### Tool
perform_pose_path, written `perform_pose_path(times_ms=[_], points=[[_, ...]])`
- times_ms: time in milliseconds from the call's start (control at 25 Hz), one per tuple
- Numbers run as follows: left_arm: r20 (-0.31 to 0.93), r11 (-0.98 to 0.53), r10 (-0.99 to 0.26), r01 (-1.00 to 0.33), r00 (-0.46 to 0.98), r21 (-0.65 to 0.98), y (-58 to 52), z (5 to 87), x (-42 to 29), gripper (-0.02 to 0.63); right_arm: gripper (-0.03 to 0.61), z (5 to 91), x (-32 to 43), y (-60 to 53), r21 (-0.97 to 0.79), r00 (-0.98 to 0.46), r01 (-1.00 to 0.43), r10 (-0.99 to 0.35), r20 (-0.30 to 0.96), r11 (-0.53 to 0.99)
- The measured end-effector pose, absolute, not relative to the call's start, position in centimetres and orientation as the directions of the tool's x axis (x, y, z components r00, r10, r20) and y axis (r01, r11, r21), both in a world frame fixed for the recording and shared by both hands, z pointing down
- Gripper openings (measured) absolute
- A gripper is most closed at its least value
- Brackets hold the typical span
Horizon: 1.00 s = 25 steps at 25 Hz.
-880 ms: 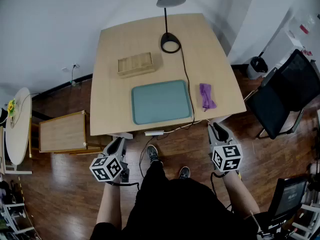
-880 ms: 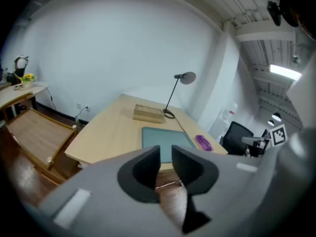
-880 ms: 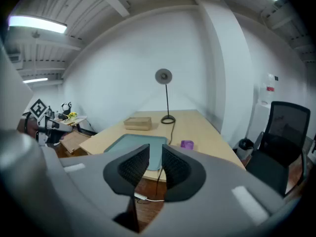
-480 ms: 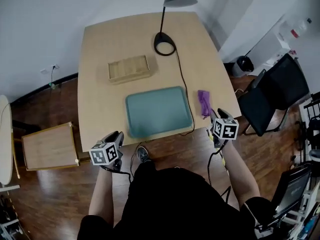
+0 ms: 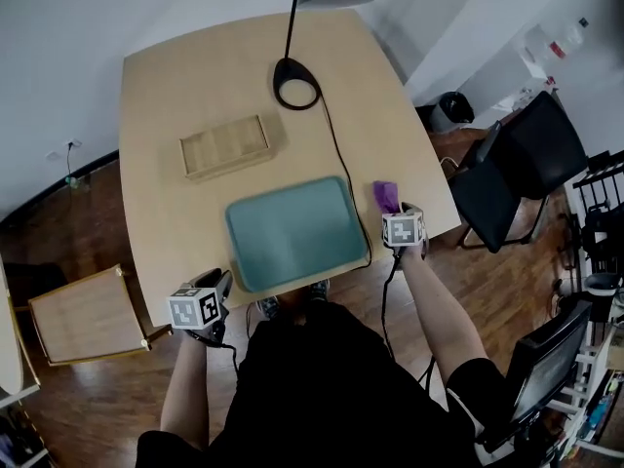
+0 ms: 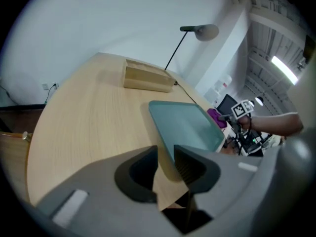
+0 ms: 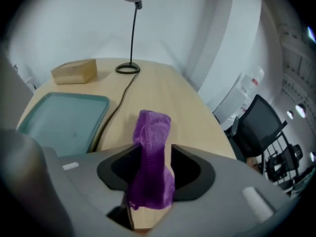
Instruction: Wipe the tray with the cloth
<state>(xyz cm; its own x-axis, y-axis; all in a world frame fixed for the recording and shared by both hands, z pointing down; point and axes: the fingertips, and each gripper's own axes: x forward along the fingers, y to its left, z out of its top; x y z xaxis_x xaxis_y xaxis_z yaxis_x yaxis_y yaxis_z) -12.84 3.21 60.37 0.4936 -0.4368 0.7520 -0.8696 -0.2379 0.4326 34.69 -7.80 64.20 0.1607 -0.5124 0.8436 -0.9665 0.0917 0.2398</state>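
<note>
A teal tray [image 5: 292, 232] lies on the wooden table [image 5: 166, 86] near its front edge. Just right of it lies a crumpled purple cloth [image 5: 386, 195]. My right gripper [image 5: 400, 210] is down over the cloth. In the right gripper view the cloth [image 7: 154, 132] lies on the table between the wide-open jaws of this gripper [image 7: 153, 154]. My left gripper [image 5: 220, 281] hangs at the table's front edge, left of the tray's near corner. In the left gripper view its jaws [image 6: 165, 154] stand apart with only the table edge and the tray [image 6: 185, 125] beyond them.
A wooden box [image 5: 225, 145] sits behind the tray. A black lamp base [image 5: 295, 82] stands at the back, its cable [image 5: 341, 178] running along the tray's right side. A black chair [image 5: 507, 164] stands to the right, a low wooden table [image 5: 83, 315] to the left.
Both grippers have moved forward from over the floor to the table. The right one has come down round the cloth; the left one has reached the front edge.
</note>
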Motion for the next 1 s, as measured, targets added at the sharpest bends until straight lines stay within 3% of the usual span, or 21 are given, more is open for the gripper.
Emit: perform_pose_path(times_ms=[80,160,320,480,800,1000], points=[[0.769,-0.212,-0.441,-0.886,0.463,0.412,2.9,60.6,-13.0,0.126,0.095,63.9,34.6,-8.9,0.242,0.139,-0.963,-0.561,0.816,0.115],[0.781,-0.187,-0.438,-0.895,0.445,0.405,3.1,61.2,-12.4,0.126,0.075,62.5,34.1,-9.8,0.176,0.068,-0.977,-0.615,0.785,0.117],[0.803,-0.178,-0.425,-0.908,0.418,0.378,3.2,62.3,-11.7,0.126,0.071,59.8,31.5,-12.1,0.071,-0.054,-0.985,-0.683,0.729,0.154],[0.807,-0.176,-0.412,-0.906,0.423,0.386,3.6,62.9,-11.2,0.126,0.071,60.1,25.3,-13.8,0.039,-0.174,-0.95,-0.63,0.756,0.309],[0.822,-0.198,-0.363,-0.898,0.439,0.393,4.8,64.2,-10.2,0.12,0.071,63.3,20.3,-14.5,0.141,-0.108,-0.898,-0.518,0.848,0.418],[0.817,-0.212,-0.354,-0.89,0.455,0.404,5.1,64.1,-9.8,0.104,0.07,63.2,16.2,-14.6,0.097,-0.162,-0.887,-0.5,0.851,0.451]])
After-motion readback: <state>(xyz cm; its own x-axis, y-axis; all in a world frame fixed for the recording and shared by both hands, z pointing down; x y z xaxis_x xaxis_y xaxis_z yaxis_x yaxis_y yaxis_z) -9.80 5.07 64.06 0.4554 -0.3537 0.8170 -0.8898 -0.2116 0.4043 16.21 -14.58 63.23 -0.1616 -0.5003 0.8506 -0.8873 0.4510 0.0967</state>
